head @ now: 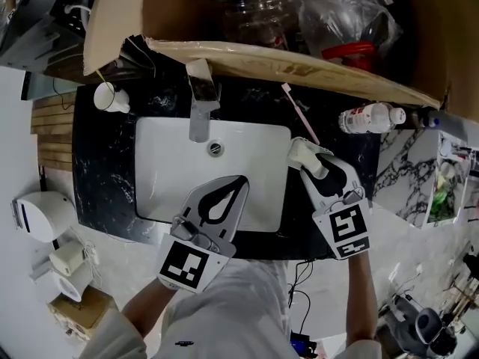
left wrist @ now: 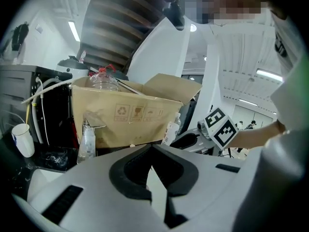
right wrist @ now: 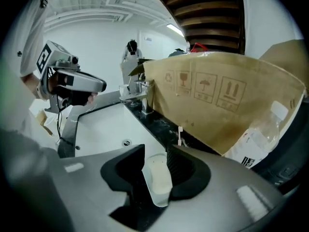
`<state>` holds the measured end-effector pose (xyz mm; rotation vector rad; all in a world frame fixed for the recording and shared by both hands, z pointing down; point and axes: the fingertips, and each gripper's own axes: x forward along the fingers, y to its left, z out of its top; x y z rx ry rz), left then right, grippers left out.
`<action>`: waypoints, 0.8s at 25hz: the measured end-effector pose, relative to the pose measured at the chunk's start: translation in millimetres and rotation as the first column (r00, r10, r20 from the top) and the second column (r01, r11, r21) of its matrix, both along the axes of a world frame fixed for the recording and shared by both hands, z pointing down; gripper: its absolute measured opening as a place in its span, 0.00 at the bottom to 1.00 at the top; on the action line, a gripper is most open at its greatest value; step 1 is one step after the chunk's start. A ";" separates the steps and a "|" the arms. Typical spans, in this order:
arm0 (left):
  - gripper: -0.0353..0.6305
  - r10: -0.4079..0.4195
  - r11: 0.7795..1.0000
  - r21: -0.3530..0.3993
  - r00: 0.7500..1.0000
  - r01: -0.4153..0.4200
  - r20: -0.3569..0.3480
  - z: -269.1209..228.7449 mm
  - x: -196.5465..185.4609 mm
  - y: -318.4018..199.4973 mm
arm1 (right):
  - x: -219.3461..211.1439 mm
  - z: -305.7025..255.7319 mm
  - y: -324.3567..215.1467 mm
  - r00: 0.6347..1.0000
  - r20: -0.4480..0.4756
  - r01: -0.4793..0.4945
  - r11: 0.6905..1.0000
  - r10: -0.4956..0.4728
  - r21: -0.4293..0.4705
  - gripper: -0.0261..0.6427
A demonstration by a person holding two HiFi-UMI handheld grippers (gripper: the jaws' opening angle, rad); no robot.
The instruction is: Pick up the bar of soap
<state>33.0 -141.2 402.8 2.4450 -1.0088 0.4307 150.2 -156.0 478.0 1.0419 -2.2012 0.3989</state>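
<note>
Closing on the bar of soap (right wrist: 157, 178) is the step judged to be in hand; the grasp itself is not yet made.

Position of the task item: the soap lies on the black counter (head: 105, 163), just beside the right-hand edge of the white basin (head: 165, 163).

Right tongs (right wrist: 154, 154): open, pointing downward, with the soap standing between the jaws. In the right gripper view the bar sits against the ribbed pad on one side, while a dark gap shows between it and the opposite pad. No clamp is evident.

Left tongs (head: 241, 182): tips together, nothing between them, held above the basin well apart from the soap. They appear to have no part in this step.

Next move, as a judgement: close the right jaws squarely on the long faces of the bar, then lift straight up. The bar looks smooth and rounded, so an uneven squeeze could let it slip out toward the basin.

Count of items seen:
- bar of soap: one
- tongs: two
- basin: one, with one drain (head: 215, 149)
- faucet (head: 200, 99): one
- cup (head: 112, 98): one
- toothbrush (head: 299, 112): one
- small bottle (head: 370, 117) lying on the counter: one
- cardboard box (head: 292, 66): one, holding plastic bottles whose number cannot be made out
</note>
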 end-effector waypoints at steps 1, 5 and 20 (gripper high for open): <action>0.05 -0.005 1.000 -0.006 1.000 0.005 0.001 2.7 -0.4 -0.4 | 0.4 6.6 0.2 1.000 -0.009 0.012 1.000 -0.013 -0.017 0.25; 0.05 -0.020 0.999 -0.024 1.000 0.021 0.008 13.7 -2.5 -2.0 | 1.5 33.2 -0.1 0.998 -0.046 0.048 0.996 -0.051 -0.076 0.28; 0.05 -0.045 0.996 -0.076 0.999 0.046 0.018 36.6 -6.3 2.3 | 5.4 101.2 -1.9 0.966 -0.198 0.127 0.972 -0.167 -0.197 0.33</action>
